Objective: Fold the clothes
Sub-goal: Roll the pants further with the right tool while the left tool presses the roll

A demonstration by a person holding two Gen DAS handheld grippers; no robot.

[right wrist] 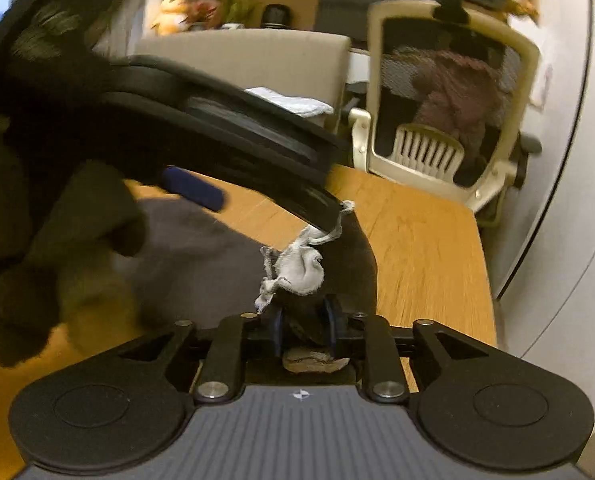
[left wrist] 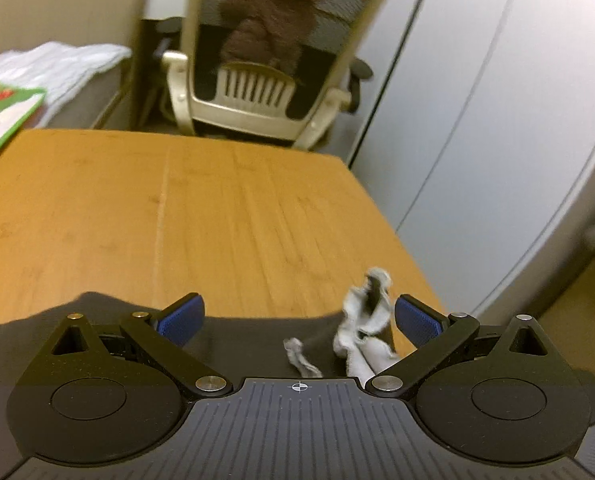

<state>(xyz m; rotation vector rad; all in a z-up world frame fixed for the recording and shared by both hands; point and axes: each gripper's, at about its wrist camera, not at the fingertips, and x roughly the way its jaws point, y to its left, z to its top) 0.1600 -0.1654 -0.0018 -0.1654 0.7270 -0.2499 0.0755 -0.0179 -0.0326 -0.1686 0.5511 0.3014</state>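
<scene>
A dark grey garment [left wrist: 249, 340] lies on the wooden table [left wrist: 177, 220], with a crumpled light grey drawstring [left wrist: 363, 328] on it. My left gripper [left wrist: 299, 320] is open just above the garment, with the drawstring between its blue pads [left wrist: 181, 318]. My right gripper [right wrist: 304, 326] is shut on a bunched fold of the dark garment [right wrist: 201, 264] near the drawstring [right wrist: 297, 268]. In the right wrist view the left gripper [right wrist: 217, 128] and a gloved hand [right wrist: 49, 200] hover close over the garment.
A beige mesh office chair [left wrist: 273, 60] with a brown garment draped on it stands behind the table's far edge. A green-edged box [left wrist: 1, 116] sits at the table's left. A white cabinet wall [left wrist: 497, 120] runs along the right.
</scene>
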